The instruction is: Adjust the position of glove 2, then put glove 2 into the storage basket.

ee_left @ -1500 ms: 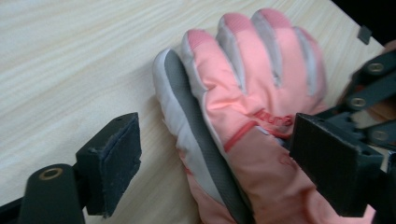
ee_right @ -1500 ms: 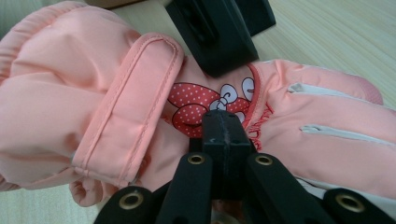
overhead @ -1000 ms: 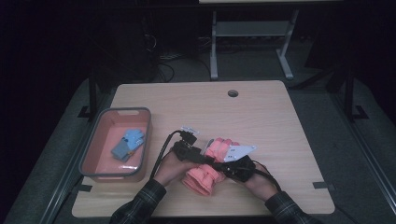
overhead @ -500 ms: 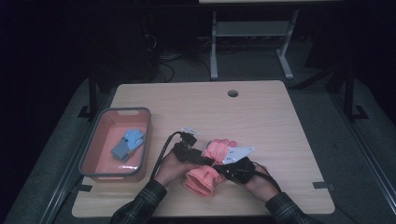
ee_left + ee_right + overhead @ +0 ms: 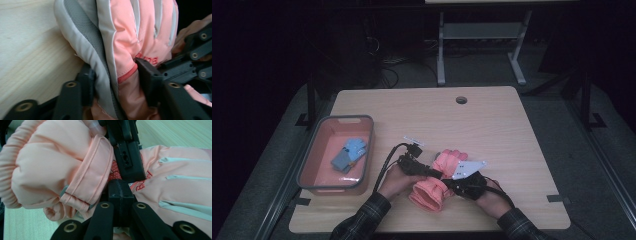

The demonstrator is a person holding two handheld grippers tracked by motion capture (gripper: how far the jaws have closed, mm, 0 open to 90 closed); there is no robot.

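At the near edge of the table, the person's two hands bring both grippers together on a pink padded glove that lies between them, its gathered cuff toward the person and its fingers pointing away. The left gripper comes in from the left and its jaws are clamped across the glove at the wrist, one jaw on the grey palm side and the other on the pink back beside the small red lettering, as the left gripper view shows. The right gripper comes in from the right with its jaws drawn close together at the same spot, just beside the other tool's jaw; they look pinched on a fold by the cuff, though how much cloth they hold is hard to tell. Farther left sits a pink bin with a grey rim, holding a small blue glove. Near the far edge is a round hole.
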